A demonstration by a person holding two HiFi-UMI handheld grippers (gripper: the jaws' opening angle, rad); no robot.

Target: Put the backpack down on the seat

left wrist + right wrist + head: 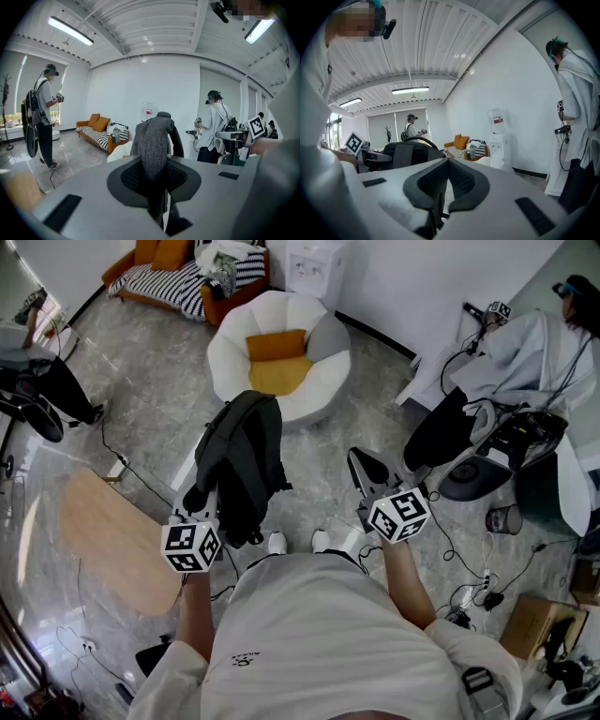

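Backpack [239,460], long axis toward white seat [323,395], strap [154,140] pinched in left claw [157,187] (right claw [440,187] pressed together).

The dark grey backpack [242,463] hangs upright from the left tool [155,181], clear of the floor [141,427], near the round white seat [226,348] bearing orange and grey cushions [276,345].

An orange sofa [159,282] with a striped cover is seen far beyond the left gripper [202,491], against the wall. A white water dispenser [314,263] is set well beyond the right gripper [361,468]. A pale wooden tabletop [112,540] lies just left of the left gripper. A person in white [534,352] is found well to the right of the right gripper. Black cables [478,596] and a cardboard box [532,622] are spread on the marble floor [141,418], right of and behind that gripper.
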